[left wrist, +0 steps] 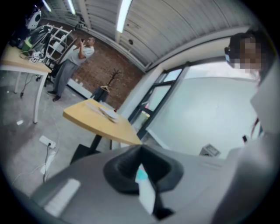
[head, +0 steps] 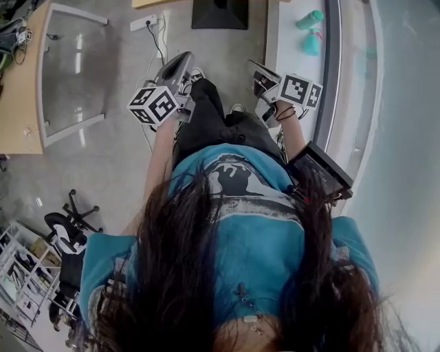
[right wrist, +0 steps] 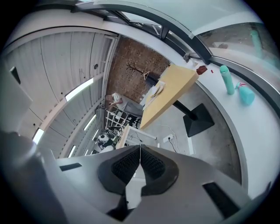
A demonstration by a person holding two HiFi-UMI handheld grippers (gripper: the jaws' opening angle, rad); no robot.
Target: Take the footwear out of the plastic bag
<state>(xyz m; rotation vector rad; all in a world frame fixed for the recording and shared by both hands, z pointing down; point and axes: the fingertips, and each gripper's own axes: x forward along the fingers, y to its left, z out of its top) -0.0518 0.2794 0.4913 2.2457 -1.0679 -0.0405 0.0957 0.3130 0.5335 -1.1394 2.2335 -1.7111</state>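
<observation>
Head view: where are the tools being held?
— Over the floor (head: 110, 161), beside the person's legs (head: 206, 120); left tool (left wrist: 141, 151) and right tool (right wrist: 140, 151) are each being pressed together on nothing.
— And the footwear?
— Its place cannot be told.

Floor (head: 117, 158): power strip (head: 143, 23) is lying on it ahead of the person, just left of a table base (head: 220, 14).
Tabletop (head: 17, 103): is standing at far left.
Ledge (head: 290, 58): is running along the right, carrying far bottle (head: 309, 19) and near bottle (head: 313, 43) close together.
Chair (head: 69, 234): is sitting behind at left, with the rack (head: 24, 275) to its left.
Left tool (head: 183, 62) and right tool (head: 257, 69): are hanging side by side, apart, over the floor before the person.
</observation>
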